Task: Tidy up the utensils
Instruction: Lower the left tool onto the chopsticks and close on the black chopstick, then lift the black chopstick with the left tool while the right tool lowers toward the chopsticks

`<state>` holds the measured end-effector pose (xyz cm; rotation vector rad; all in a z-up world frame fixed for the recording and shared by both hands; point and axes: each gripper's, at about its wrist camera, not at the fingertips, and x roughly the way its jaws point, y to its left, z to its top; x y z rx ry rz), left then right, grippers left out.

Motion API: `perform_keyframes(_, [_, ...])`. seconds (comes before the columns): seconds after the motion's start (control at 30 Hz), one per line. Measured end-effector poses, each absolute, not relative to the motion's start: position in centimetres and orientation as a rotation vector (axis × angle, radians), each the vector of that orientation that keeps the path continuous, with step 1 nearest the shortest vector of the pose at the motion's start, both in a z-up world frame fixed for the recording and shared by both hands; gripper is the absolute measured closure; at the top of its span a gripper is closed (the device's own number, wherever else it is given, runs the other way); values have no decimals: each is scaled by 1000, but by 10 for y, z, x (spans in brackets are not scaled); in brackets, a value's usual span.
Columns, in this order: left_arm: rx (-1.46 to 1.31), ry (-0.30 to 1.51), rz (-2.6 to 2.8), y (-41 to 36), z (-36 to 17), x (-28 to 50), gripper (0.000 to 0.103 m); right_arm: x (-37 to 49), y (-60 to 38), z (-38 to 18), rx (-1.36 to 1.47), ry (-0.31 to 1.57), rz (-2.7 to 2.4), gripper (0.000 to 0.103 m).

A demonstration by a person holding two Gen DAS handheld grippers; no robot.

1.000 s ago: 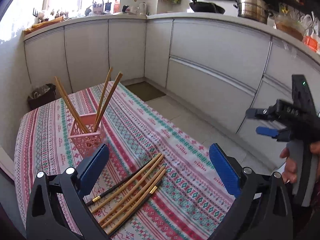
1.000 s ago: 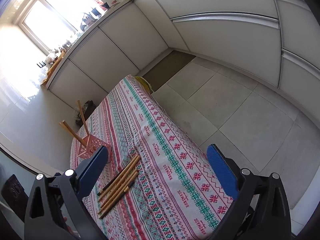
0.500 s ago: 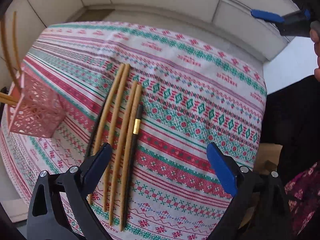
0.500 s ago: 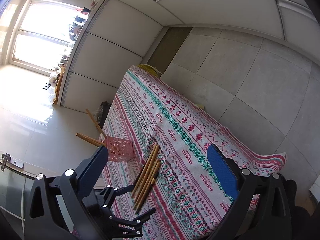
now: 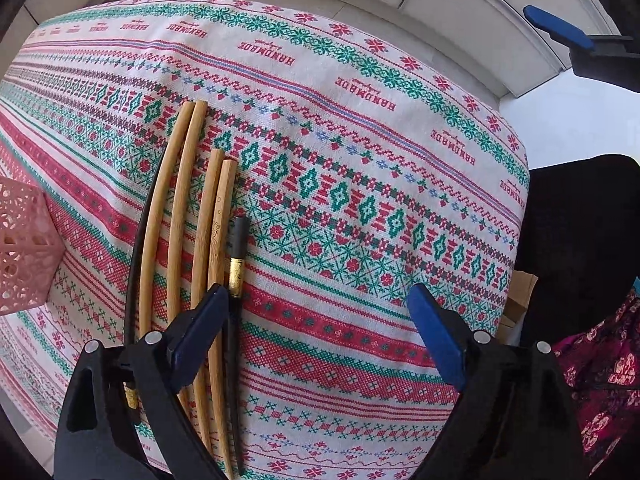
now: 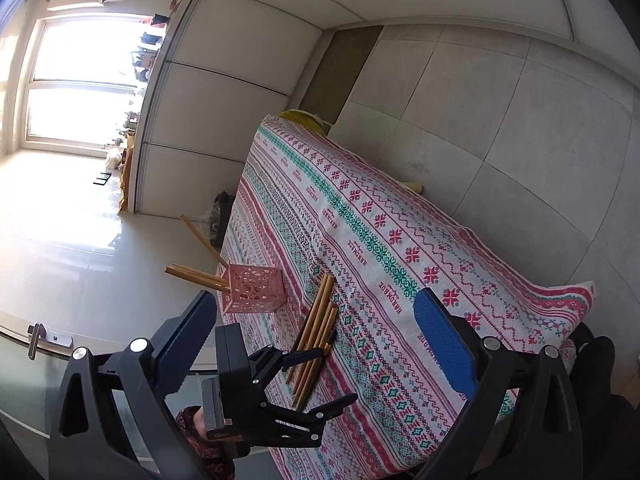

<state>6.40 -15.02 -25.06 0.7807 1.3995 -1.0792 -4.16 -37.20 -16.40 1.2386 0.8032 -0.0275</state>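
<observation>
Left hand-held gripper (image 5: 316, 328) spread wide over chopsticks (image 5: 192, 216), bare tablecloth (image 5: 360, 208) rightward

Home kitchen: white cabinets (image 6: 224, 92), tiled floor (image 6: 500, 120), tablecloth-covered table (image 5: 360, 160).

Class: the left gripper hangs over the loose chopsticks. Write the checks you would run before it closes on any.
1. Left gripper open: ok.
2. Nothing held between its jaws: ok.
3. Chopsticks centred between the fingers: not ok; they lie under its left finger.
4. Pink basket upright, with room: ok.
5. Right gripper open, clear of the chopsticks: ok.
6. Fingers low enough to the cloth: cannot tell.
</observation>
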Motion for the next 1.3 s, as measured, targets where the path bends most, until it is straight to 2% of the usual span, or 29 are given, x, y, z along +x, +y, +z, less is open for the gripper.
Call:
perform_keyframes(0.27, [809,1459,-1060,-167,-257,75,19,-43,-378,-170,1261,821,-47,7])
perform_keyframes(0.33, [857,1443,-1013,-172,-258,71,27,-43,-378,-170,1259,825,-48,7])
perform_keyframes(0.43, [858,1436,-930,-175,-254,80,46,-44,-379,-170,1254,830,-55,7])
perform_keyframes(0.5, [837,1439,-869,-171,-250,90,66,-44,-381,-171,1253,834,-64,7])
perform_keyframes(0.57, [805,1447,-836,-167,-249,98,72,-46,-383,-171,1253,836,-77,7])
perform_keyframes(0.67, [796,1442,-800,-168,-247,100,76,-46,-383,-171,1250,841,-88,7])
perform_keyframes(0.7, [787,1444,-791,-169,-245,99,83,-46,-383,-171,1245,845,-92,7])
perform_keyframes(0.8, [759,1424,-752,-169,-244,89,94,-45,-383,-171,1228,850,-102,7])
perform_keyframes(0.87, [669,1428,-723,-163,-243,84,97,-44,-380,-170,1207,865,-107,7])
perform_keyframes(1.0, [379,1433,-709,-129,-236,75,97,-38,-374,-172,1137,927,-122,7])
perform_keyframes(1.1, [127,1356,-741,-96,-217,65,97,-25,-356,-177,1046,1029,-91,7])
perform_keyframes(1.3, [-256,1000,-951,-22,-150,39,97,1,-302,-201,1015,1204,28,7])
